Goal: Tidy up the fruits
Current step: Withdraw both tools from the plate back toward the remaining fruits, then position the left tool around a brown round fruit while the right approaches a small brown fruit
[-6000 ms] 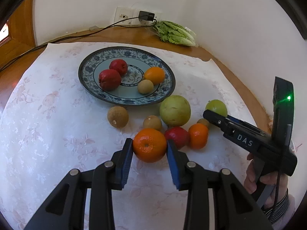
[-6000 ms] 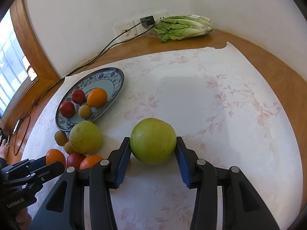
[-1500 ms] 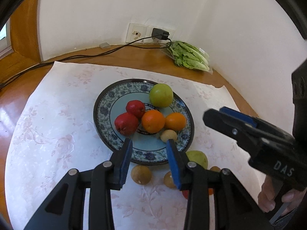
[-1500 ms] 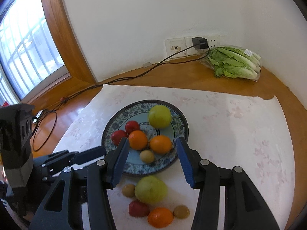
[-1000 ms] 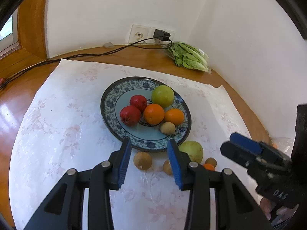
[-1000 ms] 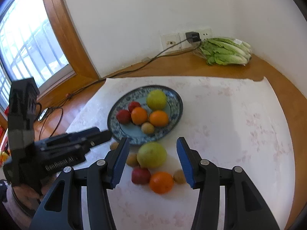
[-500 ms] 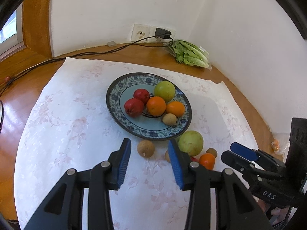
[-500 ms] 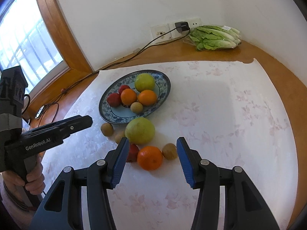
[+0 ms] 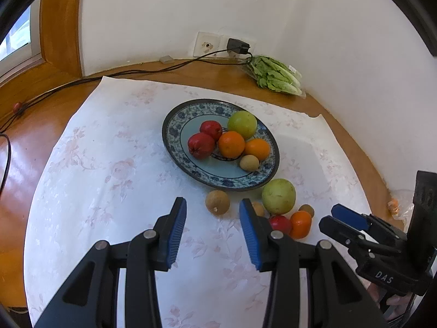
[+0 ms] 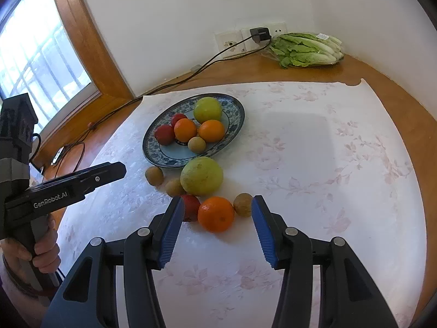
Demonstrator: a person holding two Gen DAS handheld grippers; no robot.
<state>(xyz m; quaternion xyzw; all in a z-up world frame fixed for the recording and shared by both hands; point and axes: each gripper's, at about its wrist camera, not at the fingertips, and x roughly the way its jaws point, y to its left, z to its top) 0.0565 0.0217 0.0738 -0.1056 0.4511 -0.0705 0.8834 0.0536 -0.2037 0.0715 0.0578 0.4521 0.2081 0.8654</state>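
Six fruits fill the plate (image 9: 174, 120) while six more wait on the cloth (image 9: 109, 169); left gripper (image 9: 213, 228) and right gripper (image 10: 215, 228) hover, jaws spread, empty

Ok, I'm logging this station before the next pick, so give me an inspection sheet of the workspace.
Surface: floral cloth on wooden table.
Job's things: plate holds six fruits; six more lie on the cloth, including the orange and the large green fruit.
Clutter: bagged lettuce.
Grippers: left gripper open, empty; right gripper open, empty, orange just ahead.
Cables: black cable from wall charger.
Surroundings: window, white walls.
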